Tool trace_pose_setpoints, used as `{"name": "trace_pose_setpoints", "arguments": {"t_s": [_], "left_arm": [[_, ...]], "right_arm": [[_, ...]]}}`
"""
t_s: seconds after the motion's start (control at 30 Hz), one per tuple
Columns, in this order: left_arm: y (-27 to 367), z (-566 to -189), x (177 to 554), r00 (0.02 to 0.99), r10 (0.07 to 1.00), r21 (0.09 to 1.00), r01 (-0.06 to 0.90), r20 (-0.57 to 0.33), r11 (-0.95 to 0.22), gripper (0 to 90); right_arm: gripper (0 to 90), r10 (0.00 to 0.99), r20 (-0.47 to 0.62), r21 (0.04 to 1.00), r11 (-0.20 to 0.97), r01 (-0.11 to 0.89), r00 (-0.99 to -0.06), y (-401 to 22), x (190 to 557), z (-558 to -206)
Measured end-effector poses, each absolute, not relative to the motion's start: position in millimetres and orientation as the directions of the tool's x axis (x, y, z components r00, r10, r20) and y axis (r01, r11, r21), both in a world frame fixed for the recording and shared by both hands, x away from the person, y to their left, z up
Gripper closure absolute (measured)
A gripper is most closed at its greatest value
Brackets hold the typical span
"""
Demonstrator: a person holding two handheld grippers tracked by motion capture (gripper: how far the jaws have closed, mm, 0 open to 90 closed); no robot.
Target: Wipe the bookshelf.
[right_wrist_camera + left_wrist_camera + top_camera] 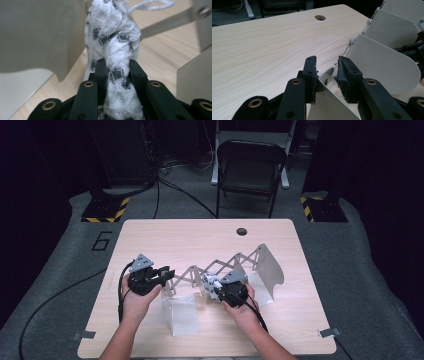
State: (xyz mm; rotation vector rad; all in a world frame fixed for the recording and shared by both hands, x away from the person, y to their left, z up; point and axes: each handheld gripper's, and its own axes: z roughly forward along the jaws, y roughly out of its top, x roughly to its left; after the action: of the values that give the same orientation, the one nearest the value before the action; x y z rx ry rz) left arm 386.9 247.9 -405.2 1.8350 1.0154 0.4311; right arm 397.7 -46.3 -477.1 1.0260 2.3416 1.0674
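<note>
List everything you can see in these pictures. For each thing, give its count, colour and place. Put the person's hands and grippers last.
Table: one, light wood, centre, hole near far edge.
Folding rack: one, pale grey panels on scissor links, stretched across the table.
Cloth: one, white with black pattern, bunched in the right gripper.
Chair: one, black, beyond the table.
Floor stands: two, black with yellow stripes, at the far corners.
Left gripper: black, jaws either side of a rack panel.
Right gripper: black, shut on the cloth.

The high view is soft and a little grainy; the table (210, 240) is evenly lit from above, the room around it is almost black. In the right gripper view the cloth (117, 50) is sharp, the background blurred.
</note>
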Motion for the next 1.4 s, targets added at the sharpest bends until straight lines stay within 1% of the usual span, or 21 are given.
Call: {"name": "trace_pose_setpoints", "arguments": {"t_s": [0.1,0.17,0.2,0.27,0.3,0.37,0.47,0.6,0.67,0.7,0.83,0.9,0.93,1.0,1.03,1.1,1.17,1.23,1.27,1.4], "left_arm": [[247.7,-405.2,387.0,0.591,0.796,0.869,0.456,-0.133,-0.194,68.7],[247.6,-405.1,387.1,0.591,0.795,0.868,0.456,-0.132,-0.195,68.7],[247.5,-405.3,387.1,0.591,0.796,0.869,0.455,-0.132,-0.194,68.7],[247.7,-405.2,387.0,0.592,0.795,0.868,0.456,-0.134,-0.194,68.6],[247.6,-405.2,387.0,0.591,0.795,0.868,0.456,-0.133,-0.194,68.6],[247.5,-405.3,387.0,0.592,0.795,0.868,0.456,-0.134,-0.194,68.6],[247.6,-405.3,387.0,0.592,0.795,0.868,0.456,-0.134,-0.194,68.4],[247.4,-405.3,387.0,0.592,0.794,0.867,0.459,-0.137,-0.192,68.3],[247.5,-405.3,387.0,0.592,0.794,0.867,0.460,-0.138,-0.192,68.3],[247.5,-405.3,387.0,0.592,0.794,0.867,0.460,-0.138,-0.192,68.3],[247.2,-405.5,386.9,0.591,0.795,0.868,0.459,-0.136,-0.192,68.1],[247.0,-405.5,386.7,0.590,0.796,0.868,0.459,-0.137,-0.191,68.0],[247.0,-405.5,386.7,0.590,0.796,0.868,0.459,-0.136,-0.192,67.9],[247.0,-405.5,386.7,0.590,0.796,0.867,0.459,-0.136,-0.192,67.8],[247.0,-405.5,386.7,0.590,0.796,0.867,0.459,-0.136,-0.192,67.8],[247.0,-405.6,386.5,0.589,0.797,0.868,0.459,-0.137,-0.190,67.8],[246.9,-405.6,386.5,0.588,0.797,0.868,0.460,-0.138,-0.189,67.9],[247.0,-405.7,386.6,0.588,0.797,0.868,0.460,-0.138,-0.189,67.8],[246.9,-405.6,386.6,0.588,0.797,0.868,0.460,-0.138,-0.189,67.8],[247.0,-405.7,386.7,0.589,0.797,0.868,0.460,-0.138,-0.189,67.9]], "right_arm": [[73.0,0.770,-0.017,0.826,0.371,0.425,-0.638,-53.1,392.9,-455.1],[73.0,0.787,-0.032,0.873,0.322,0.366,-0.616,-58.4,388.6,-438.0],[73.0,0.802,-0.056,0.894,0.306,0.328,-0.595,-62.3,385.8,-426.4],[73.0,0.822,-0.076,0.908,0.290,0.301,-0.564,-67.4,384.1,-415.1],[73.0,0.827,-0.072,0.908,0.287,0.307,-0.558,-68.2,384.7,-414.6],[73.0,0.822,-0.060,0.899,0.290,0.327,-0.566,-69.6,387.0,-420.6],[73.1,0.818,-0.063,0.867,0.329,0.374,-0.572,-65.3,387.0,-441.0],[73.1,0.810,-0.056,0.799,0.387,0.461,-0.583,-58.9,390.0,-470.1],[73.0,0.810,-0.064,0.780,0.404,0.477,-0.583,-58.0,390.2,-475.9],[73.0,0.810,-0.057,0.790,0.394,0.470,-0.583,-58.3,390.4,-475.3],[73.0,0.826,-0.048,0.844,0.334,0.420,-0.561,-63.7,387.2,-451.1],[72.9,0.830,-0.025,0.880,0.283,0.381,-0.557,-68.8,385.4,-430.8],[72.9,0.833,-0.027,0.902,0.258,0.346,-0.552,-72.4,383.4,-415.6],[72.8,0.837,-0.020,0.923,0.226,0.312,-0.547,-75.5,382.3,-403.7],[72.8,0.838,-0.020,0.924,0.224,0.310,-0.545,-76.9,382.7,-400.0],[72.7,0.838,-0.018,0.919,0.228,0.320,-0.545,-77.1,385.7,-403.6],[72.7,0.833,-0.023,0.890,0.269,0.368,-0.553,-73.4,387.7,-419.1],[72.7,0.828,-0.029,0.869,0.297,0.395,-0.560,-69.9,388.6,-433.0],[72.8,0.821,-0.022,0.840,0.325,0.434,-0.571,-66.4,390.2,-449.0],[72.8,0.799,-0.017,0.796,0.374,0.475,-0.600,-58.6,389.6,-473.0]]}}
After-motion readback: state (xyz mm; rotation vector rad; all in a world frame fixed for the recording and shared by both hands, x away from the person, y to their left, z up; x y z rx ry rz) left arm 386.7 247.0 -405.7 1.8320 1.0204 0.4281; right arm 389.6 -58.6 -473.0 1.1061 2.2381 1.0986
